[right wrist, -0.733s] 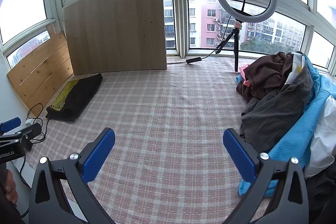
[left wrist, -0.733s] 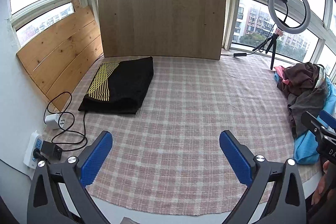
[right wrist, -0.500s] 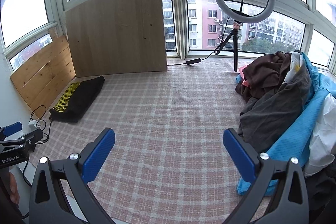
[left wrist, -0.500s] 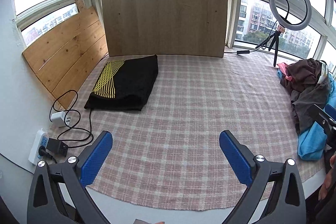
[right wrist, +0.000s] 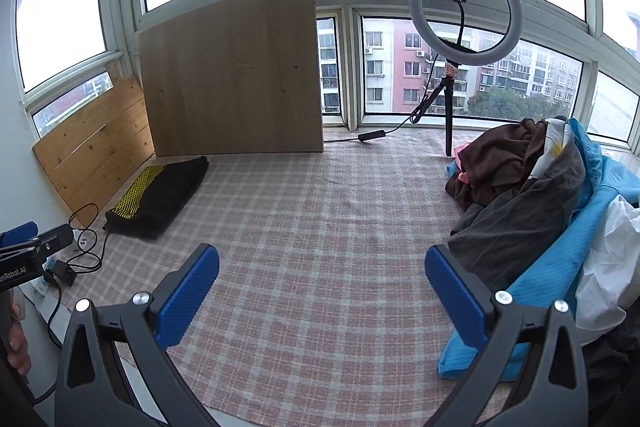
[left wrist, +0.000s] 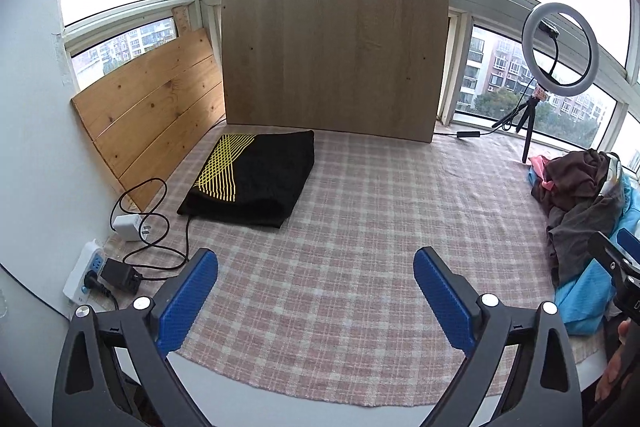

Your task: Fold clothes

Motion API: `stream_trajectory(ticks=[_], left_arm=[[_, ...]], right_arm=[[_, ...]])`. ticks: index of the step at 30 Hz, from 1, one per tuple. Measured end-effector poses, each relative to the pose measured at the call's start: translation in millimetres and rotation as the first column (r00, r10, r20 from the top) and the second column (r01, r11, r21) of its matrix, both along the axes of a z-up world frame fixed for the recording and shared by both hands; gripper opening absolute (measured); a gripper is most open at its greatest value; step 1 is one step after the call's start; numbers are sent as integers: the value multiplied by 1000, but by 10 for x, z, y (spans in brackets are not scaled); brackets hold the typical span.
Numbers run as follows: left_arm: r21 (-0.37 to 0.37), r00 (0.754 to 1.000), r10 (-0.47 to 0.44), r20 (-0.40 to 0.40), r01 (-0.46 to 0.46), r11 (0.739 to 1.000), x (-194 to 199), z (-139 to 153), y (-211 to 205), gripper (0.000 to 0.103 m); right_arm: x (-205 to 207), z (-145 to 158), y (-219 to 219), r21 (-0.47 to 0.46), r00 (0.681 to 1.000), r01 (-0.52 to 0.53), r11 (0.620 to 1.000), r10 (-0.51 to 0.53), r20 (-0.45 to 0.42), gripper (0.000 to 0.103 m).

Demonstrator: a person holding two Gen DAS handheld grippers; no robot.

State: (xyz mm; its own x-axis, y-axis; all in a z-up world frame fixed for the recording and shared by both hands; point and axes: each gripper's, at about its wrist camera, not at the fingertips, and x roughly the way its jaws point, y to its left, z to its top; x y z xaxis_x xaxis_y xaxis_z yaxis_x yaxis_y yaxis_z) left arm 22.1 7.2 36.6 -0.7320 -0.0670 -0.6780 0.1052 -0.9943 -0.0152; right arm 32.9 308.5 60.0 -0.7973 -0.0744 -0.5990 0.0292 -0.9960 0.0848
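Observation:
A folded black garment with yellow lines (left wrist: 252,181) (right wrist: 158,197) lies at the far left of the pink plaid cloth (left wrist: 360,227) (right wrist: 312,227). A heap of unfolded clothes (left wrist: 576,199) (right wrist: 520,195), brown, grey, blue and white, sits at the right. My left gripper (left wrist: 316,291) hangs open over the cloth's near edge with nothing between its blue pads. My right gripper (right wrist: 320,291) is open too, empty, its right finger close beside the blue garment (right wrist: 552,279). Each gripper shows at the other view's edge.
A large wooden board (left wrist: 332,59) leans against the windows at the back, and a plank panel (left wrist: 152,107) stands at the left. A ring light on a tripod (right wrist: 464,15) stands back right. A power strip, charger and cables (left wrist: 120,259) lie at the left edge.
Both grippers have pulled back and tilted up a little, so more of the cloth's near edge and the windows show. Neither has taken hold of anything.

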Motion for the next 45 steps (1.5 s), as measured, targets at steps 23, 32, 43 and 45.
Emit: stream_trajectory(ticks=[23,32,43,45], left_arm=[[-67,968,-187,-170,178,982,-691,744,223,91],[-38,941,-301,-155,299,954,-1098,595,368,91],[-10,898,-424,-122,426,905,-1381,373,600,91],[-10,891,-442,-101,444,896,-1430,321,664,91]], right_arm=[[-320,603,268,54,965,238,970,-230,-125,103],[-360,663,251,118,921,379,918,-361,-148,103],[-430,503,468,133,882,469,873,-458,-110,103],[-421,465,522,130,873,487,864,-477,-101,103]])
